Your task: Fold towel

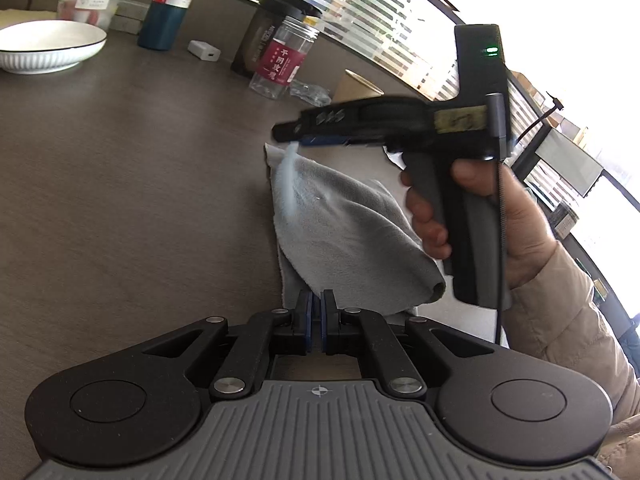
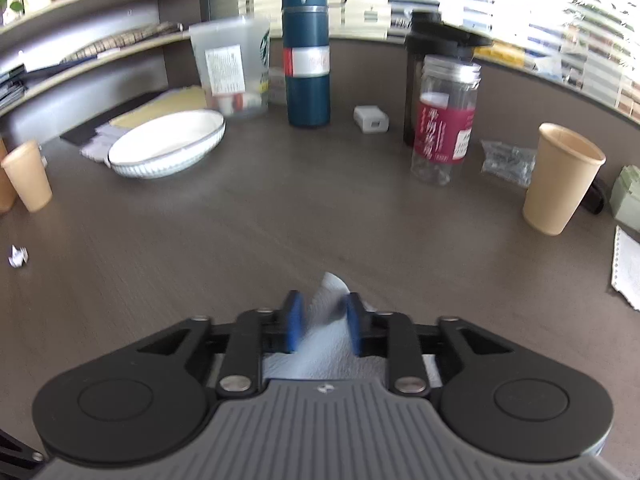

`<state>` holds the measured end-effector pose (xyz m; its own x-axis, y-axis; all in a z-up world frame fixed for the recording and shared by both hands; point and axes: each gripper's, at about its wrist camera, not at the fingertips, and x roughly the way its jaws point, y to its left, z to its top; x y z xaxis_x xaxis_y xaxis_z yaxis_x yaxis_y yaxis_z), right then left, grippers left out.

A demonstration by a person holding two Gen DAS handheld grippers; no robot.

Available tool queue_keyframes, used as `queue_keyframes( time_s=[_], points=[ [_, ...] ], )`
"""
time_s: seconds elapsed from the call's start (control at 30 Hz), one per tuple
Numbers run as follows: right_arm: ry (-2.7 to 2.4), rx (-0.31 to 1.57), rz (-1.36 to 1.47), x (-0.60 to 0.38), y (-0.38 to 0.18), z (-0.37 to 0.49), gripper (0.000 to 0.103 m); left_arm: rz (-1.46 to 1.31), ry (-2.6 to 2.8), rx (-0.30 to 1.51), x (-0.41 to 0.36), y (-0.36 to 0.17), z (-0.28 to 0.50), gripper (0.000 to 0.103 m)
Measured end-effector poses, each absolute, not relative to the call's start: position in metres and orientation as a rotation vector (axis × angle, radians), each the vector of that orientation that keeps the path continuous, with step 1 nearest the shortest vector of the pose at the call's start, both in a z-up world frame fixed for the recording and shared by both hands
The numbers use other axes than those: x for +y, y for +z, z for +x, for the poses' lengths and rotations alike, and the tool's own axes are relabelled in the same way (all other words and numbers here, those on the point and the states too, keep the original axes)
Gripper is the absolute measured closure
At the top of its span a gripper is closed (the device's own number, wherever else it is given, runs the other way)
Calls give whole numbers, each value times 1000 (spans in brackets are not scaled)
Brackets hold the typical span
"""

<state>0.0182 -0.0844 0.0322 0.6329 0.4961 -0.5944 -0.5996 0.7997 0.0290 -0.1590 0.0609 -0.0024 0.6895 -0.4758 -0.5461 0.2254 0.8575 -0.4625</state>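
The towel [image 1: 344,216] was pinched by the closed left gripper [image 1: 317,312]; its corner lay loose between the parted right gripper [image 2: 325,320] jaws.

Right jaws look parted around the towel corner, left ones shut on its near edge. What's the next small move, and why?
Probably draw the right gripper back off the grey towel: its pads stand apart with the corner loose between them, so that corner looks released. The left gripper is shut at the near edge and can let go next.
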Motion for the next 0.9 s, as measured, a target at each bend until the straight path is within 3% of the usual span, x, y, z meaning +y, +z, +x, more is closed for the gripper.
queue_keyframes(
  time_s=[0.27,0.7,0.77,0.8,0.83,0.9],
  points=[
    [534,587,-141,-128,51,20,72,-383,-405,712,61,-5,-156,98],
    [409,697,-135,-167,21,23,72,-373,-395,715,58,-4,-152,98],
    [409,701,-129,-167,19,25,79,-374,-395,716,58,-4,-152,98],
    [407,701,-128,-169,19,26,92,-375,-395,717,58,-4,-151,98],
    [404,704,-124,-170,18,26,96,-375,-395,717,58,-4,-151,98],
    [400,700,-112,-174,18,26,99,-375,-394,717,58,-4,-150,98]
  ],
)
